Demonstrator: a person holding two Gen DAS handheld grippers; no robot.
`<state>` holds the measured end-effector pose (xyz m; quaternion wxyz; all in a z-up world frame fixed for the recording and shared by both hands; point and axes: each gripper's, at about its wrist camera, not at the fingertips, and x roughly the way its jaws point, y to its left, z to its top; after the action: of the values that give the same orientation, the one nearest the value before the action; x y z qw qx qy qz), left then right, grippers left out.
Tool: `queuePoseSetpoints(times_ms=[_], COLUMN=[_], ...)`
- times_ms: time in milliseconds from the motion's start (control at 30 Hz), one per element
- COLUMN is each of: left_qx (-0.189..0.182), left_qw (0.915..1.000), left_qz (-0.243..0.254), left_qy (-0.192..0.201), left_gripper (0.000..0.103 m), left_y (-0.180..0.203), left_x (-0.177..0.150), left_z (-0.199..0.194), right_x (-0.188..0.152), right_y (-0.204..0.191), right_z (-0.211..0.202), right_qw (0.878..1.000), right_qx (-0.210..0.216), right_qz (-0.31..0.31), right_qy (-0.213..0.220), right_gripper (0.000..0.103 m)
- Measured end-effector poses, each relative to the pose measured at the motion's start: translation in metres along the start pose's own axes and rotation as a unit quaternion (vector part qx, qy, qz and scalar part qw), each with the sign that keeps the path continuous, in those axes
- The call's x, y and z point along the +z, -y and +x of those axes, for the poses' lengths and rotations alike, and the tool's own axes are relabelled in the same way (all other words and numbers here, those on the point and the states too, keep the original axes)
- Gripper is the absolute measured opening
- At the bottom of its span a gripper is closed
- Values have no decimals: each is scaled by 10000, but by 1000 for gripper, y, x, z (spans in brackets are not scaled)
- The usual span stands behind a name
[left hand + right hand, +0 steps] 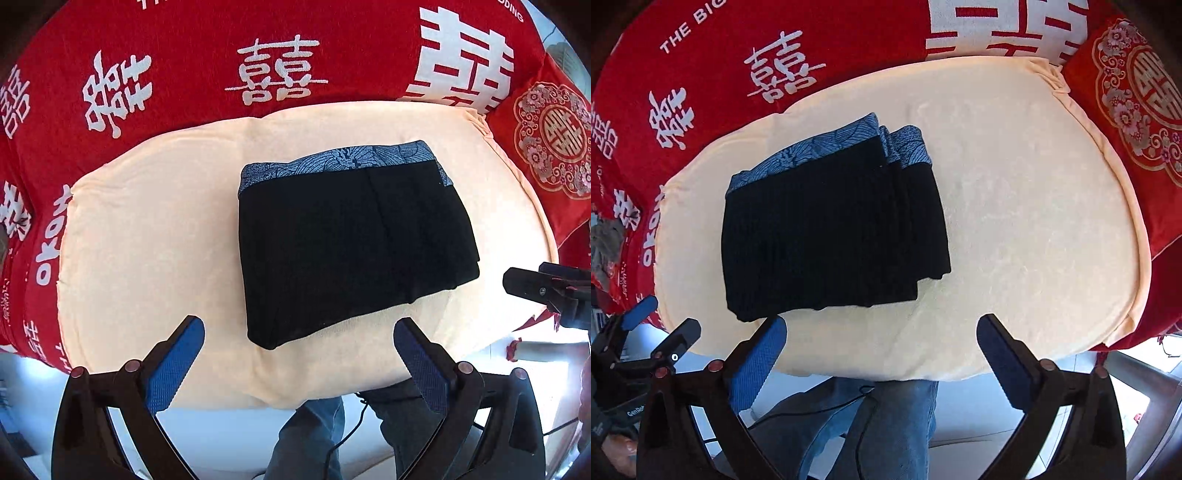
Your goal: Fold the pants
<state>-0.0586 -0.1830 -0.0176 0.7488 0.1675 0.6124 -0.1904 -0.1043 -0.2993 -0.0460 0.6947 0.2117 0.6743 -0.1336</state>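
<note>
Both claws, left claw (pixel 299 356) and right claw (pixel 881 352), are hanging spread and empty at six o'clock, clearing the folded black pants (pixel 351 247) on the cream cushion (pixel 147 240).

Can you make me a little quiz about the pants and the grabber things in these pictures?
1. True or false: the black pants are folded into a neat stack on the cream cushion.
2. What is the left gripper holding? A) the pants B) a red pillow C) nothing
3. Fill in: the patterned band along the far edge of the pants is ____ in colour.

Key
1. True. The folded layers show best in the right wrist view.
2. C. Its jaws stand wide apart above the cushion, and the right gripper is open and empty as well.
3. Blue-grey.
</note>
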Motion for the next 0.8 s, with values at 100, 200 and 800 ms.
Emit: queuePoseSetpoints(times_ms=[100,200,800], left_qx=[55,-41,576], left_qw=[10000,9999,9965], left_qz=[-13,-135,-599], left_qy=[47,35,67], left_gripper=[103,103,103], left_y=[-1,-5,-8], left_x=[-1,-2,-4], left_z=[-17,-32,-83], right_x=[-7,-19,-17], right_y=[-14,-18,-42], right_z=[-16,-40,-98], right_qw=[9999,9998,9977], right_qx=[-120,-130,-308], right_qz=[72,132,-602], right_qy=[14,116,106], right_gripper=[103,103,103])
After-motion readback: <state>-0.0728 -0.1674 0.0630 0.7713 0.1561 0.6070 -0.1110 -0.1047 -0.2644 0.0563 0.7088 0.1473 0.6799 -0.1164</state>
